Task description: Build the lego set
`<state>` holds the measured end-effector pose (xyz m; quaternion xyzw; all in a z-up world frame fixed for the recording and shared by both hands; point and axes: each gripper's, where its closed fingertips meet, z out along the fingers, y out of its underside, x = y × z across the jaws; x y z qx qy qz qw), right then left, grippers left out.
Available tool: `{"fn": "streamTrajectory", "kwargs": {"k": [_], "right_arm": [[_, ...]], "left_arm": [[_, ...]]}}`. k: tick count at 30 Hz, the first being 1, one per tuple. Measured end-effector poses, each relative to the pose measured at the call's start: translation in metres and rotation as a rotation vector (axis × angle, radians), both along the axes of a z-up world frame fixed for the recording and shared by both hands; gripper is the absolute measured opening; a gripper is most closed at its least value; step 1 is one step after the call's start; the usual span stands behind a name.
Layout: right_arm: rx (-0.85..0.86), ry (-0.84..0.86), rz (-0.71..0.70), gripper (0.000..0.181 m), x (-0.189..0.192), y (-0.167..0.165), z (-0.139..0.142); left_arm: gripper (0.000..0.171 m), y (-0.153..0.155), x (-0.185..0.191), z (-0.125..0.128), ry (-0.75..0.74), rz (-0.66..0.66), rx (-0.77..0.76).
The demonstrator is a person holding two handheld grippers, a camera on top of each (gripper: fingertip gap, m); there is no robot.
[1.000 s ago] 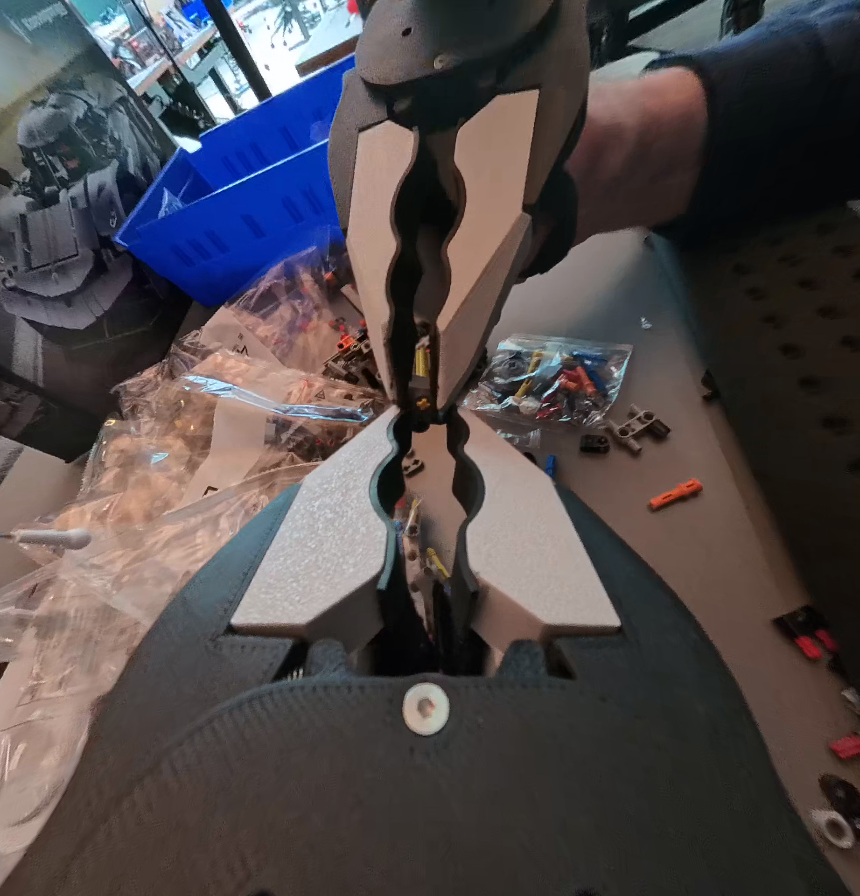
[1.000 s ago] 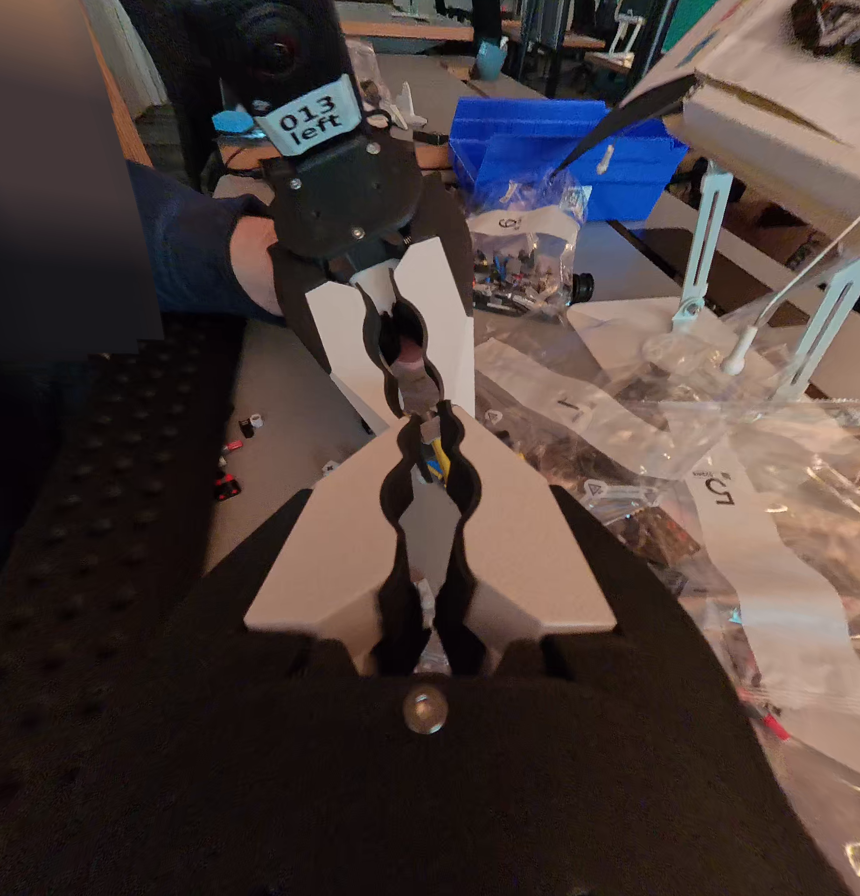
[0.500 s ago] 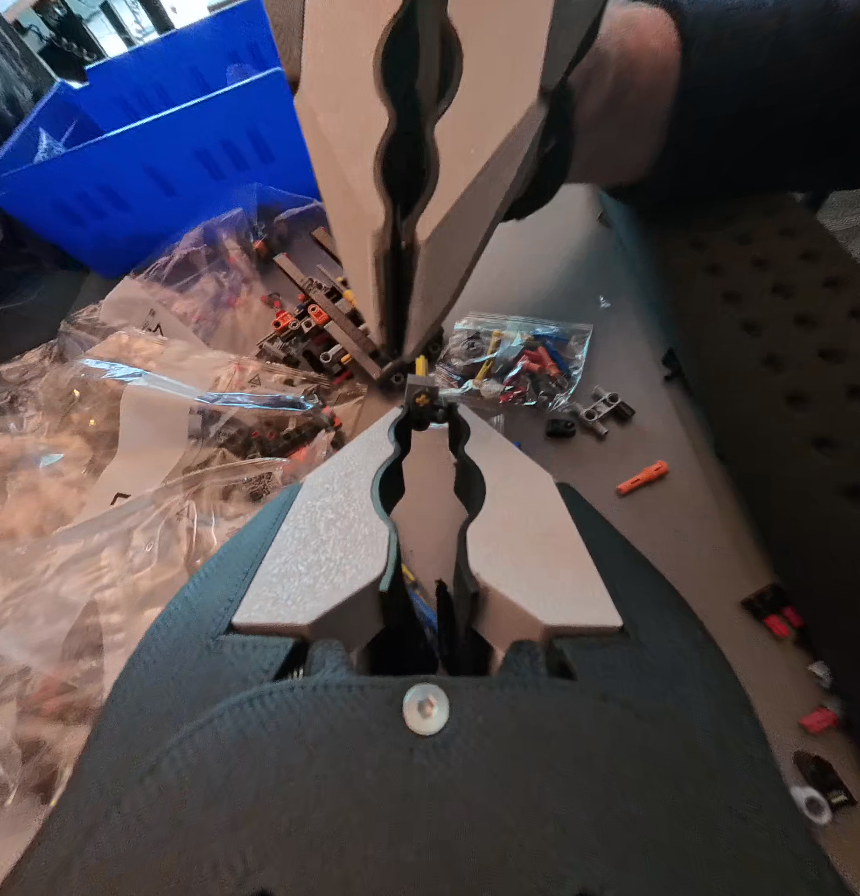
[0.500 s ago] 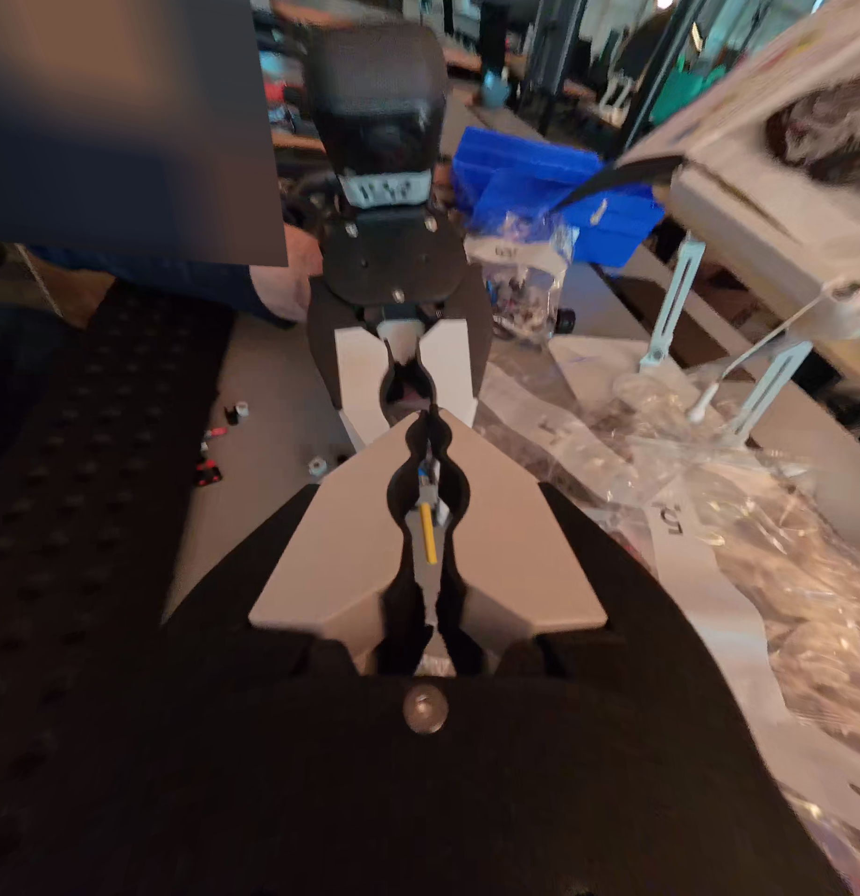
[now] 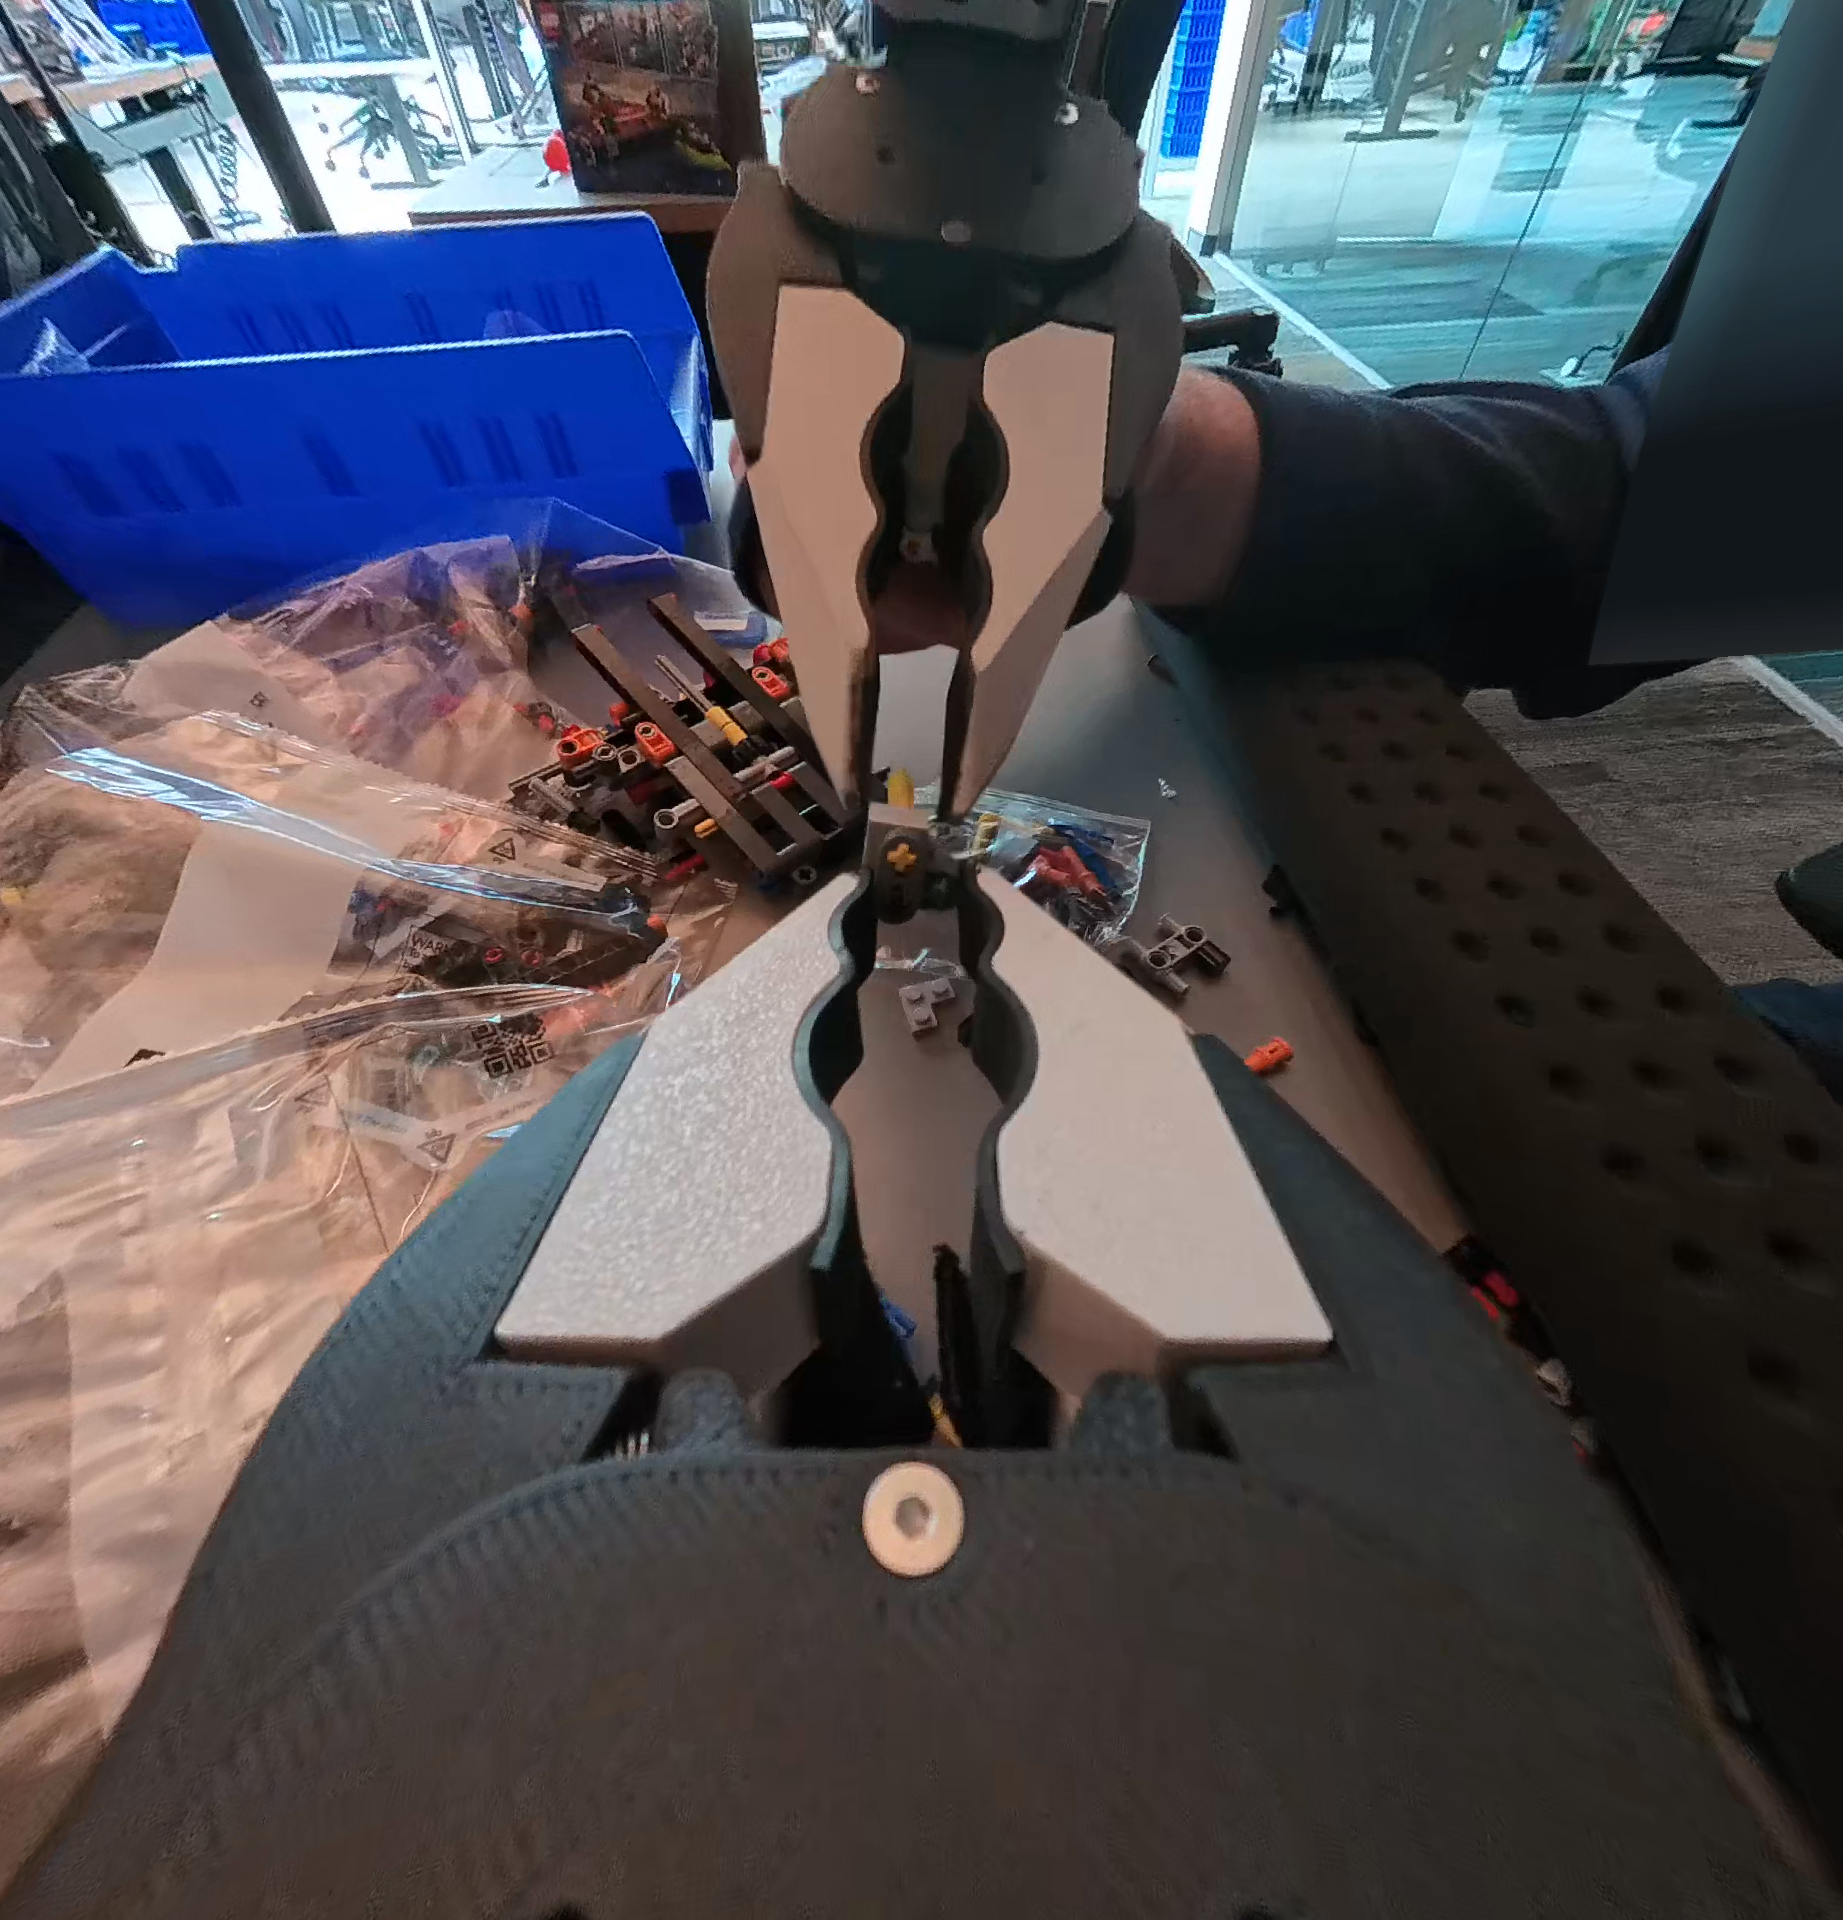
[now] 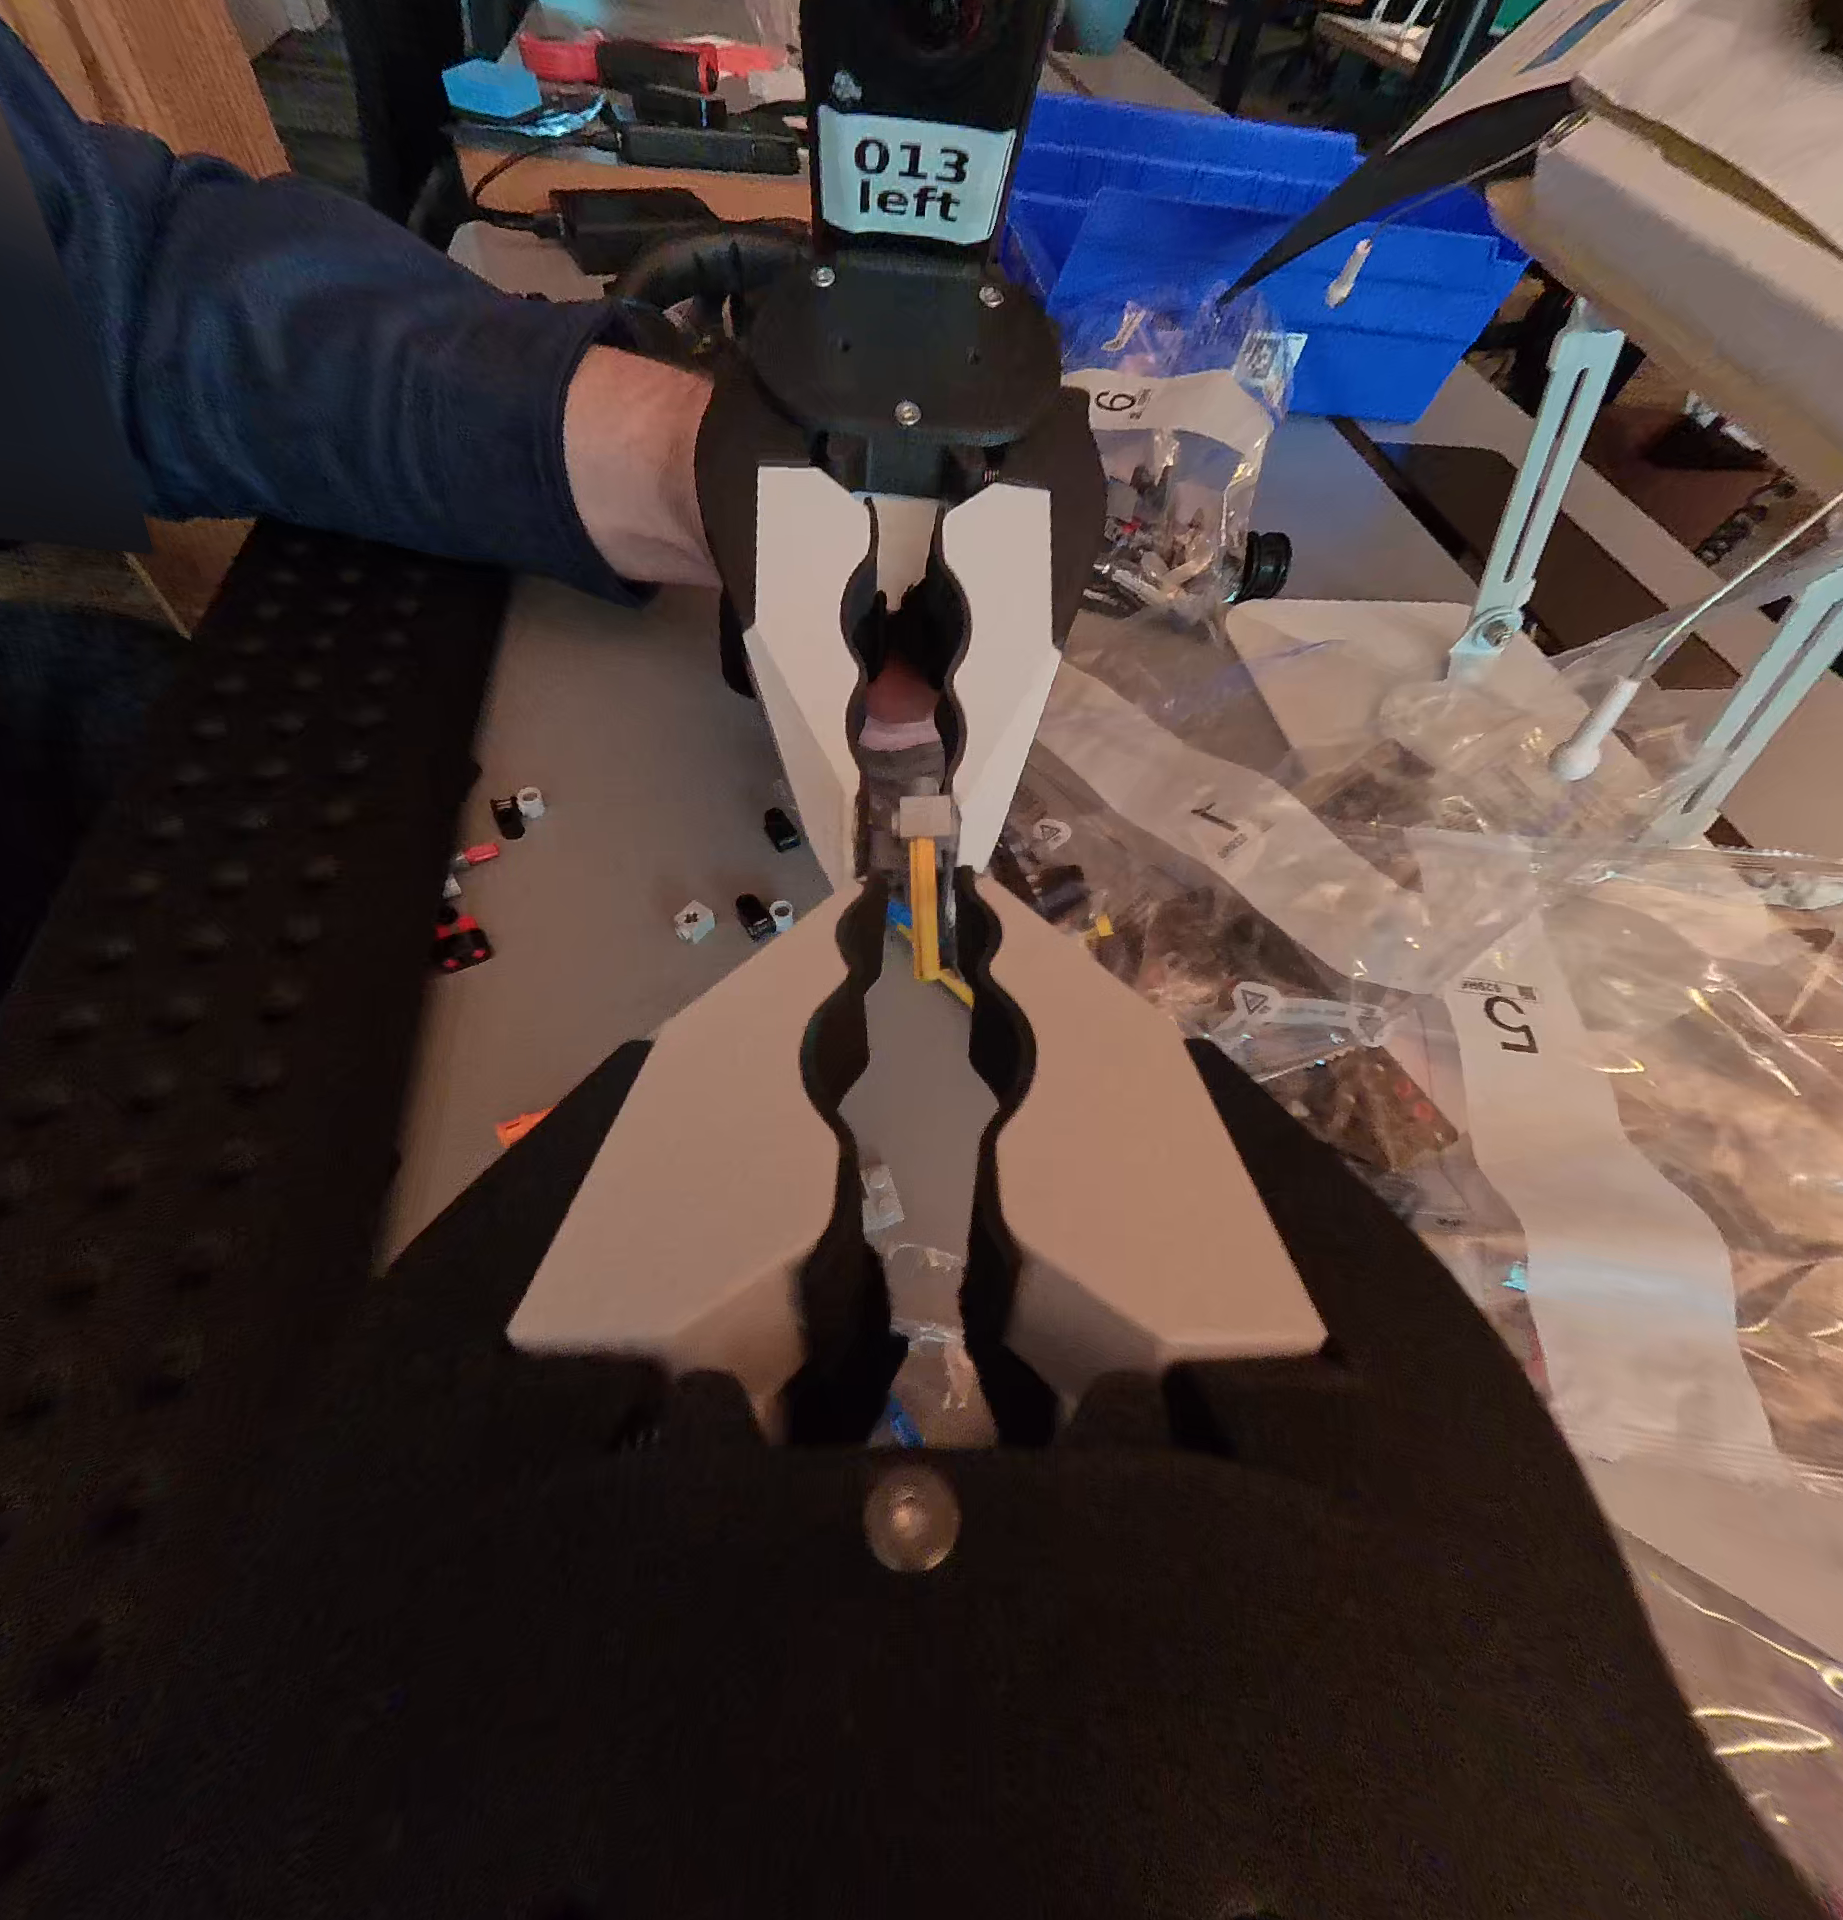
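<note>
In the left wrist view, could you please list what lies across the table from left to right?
Clear bags → black frame assembly → small parts bag → grey connector → orange pin → black perforated mat.

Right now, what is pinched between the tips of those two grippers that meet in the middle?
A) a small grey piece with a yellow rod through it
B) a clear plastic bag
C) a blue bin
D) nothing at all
A: the left gripper is shut on a small grey piece whose yellow rod runs into the tips of the right gripper, held above the table.
</note>
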<state>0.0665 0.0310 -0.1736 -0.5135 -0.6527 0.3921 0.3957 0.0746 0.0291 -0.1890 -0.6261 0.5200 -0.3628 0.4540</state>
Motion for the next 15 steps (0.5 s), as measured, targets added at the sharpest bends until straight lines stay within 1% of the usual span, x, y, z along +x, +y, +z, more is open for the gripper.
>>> {"fn": "streamTrajectory", "kwargs": {"k": [1,2,5,8,10,12,15], "right_arm": [[0.005,0.001,0.000,0.004,0.000,0.000,0.000],[0.014,0.000,-0.007,0.002,-0.001,0.001,-0.001],[0.005,-0.037,-0.016,0.002,0.000,0.002,-0.006],[0.003,-0.041,-0.025,0.001,0.000,0.002,-0.005],[-0.010,-0.043,-0.028,0.001,0.002,0.004,-0.005],[-0.011,-0.044,-0.042,0.001,0.002,0.007,-0.005],[-0.007,-0.062,-0.057,0.001,0.003,0.009,-0.008]], "left_arm": [[0.013,0.000,0.000,0.001,-0.003,0.002,0.005],[0.014,0.000,0.001,0.000,0.005,0.001,0.008],[0.014,0.001,0.001,-0.004,0.019,0.005,0.016],[0.014,0.003,0.000,-0.003,0.021,0.014,0.024],[0.020,0.007,-0.003,-0.002,0.029,0.044,0.046],[0.020,0.010,-0.006,0.000,0.034,0.061,0.070],[0.021,0.013,-0.011,-0.002,0.086,0.088,0.116]]}}
